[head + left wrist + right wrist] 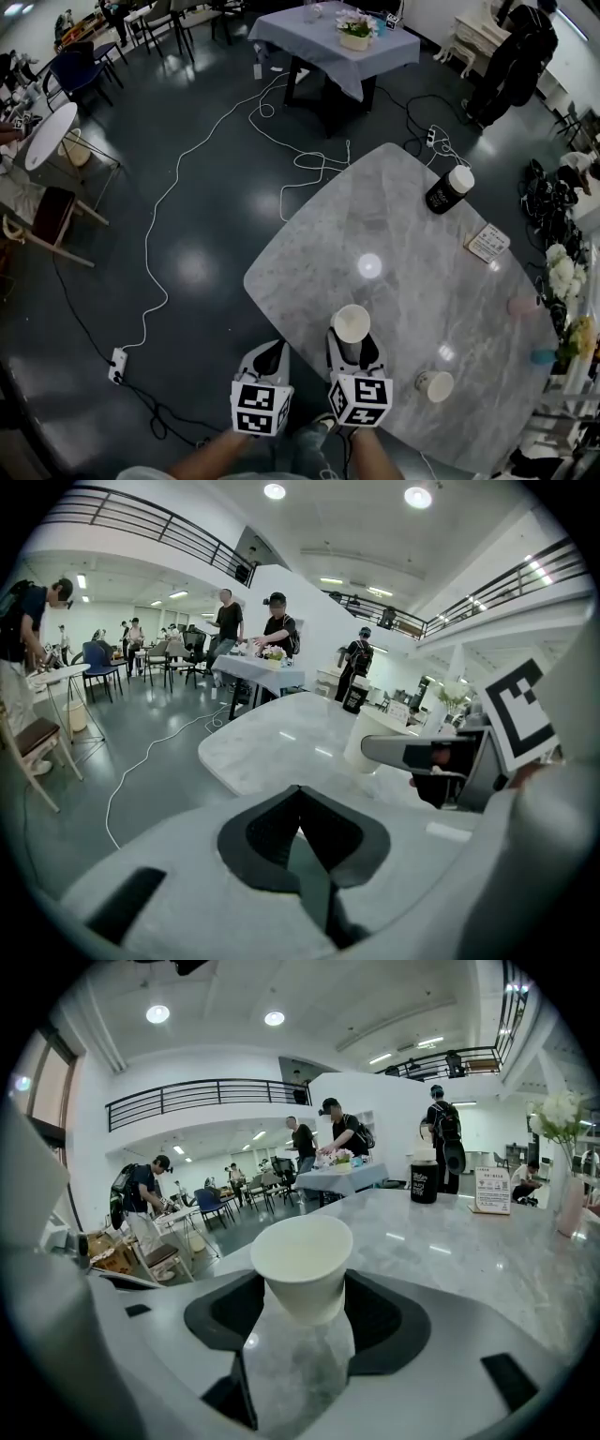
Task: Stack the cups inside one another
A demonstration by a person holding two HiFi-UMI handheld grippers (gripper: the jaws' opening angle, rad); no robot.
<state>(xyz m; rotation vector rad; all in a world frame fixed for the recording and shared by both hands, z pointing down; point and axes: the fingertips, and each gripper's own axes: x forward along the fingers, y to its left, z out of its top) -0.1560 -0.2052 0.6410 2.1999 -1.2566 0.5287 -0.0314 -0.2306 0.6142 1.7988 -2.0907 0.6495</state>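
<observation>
An upright white paper cup [352, 323] [303, 1265] stands between the jaws of my right gripper [355, 347] [302, 1305], which is shut on its lower part over the near part of the marble table [394, 234]. A second white paper cup [436, 385] stands on the table to the right of that gripper. A pink cup [521, 306] and a blue cup [542, 356] sit near the right edge. My left gripper [271, 351] [298, 797] is shut on nothing, just off the table's near-left edge. In the left gripper view the held cup [367, 742] shows to the right.
A black canister with a white lid [449, 189] and a small printed card [487, 244] stand at the table's far right. Flowers [565, 275] sit by the right edge. Cables [187, 187] run across the dark floor, and a cloth-covered table [328, 37] stands beyond.
</observation>
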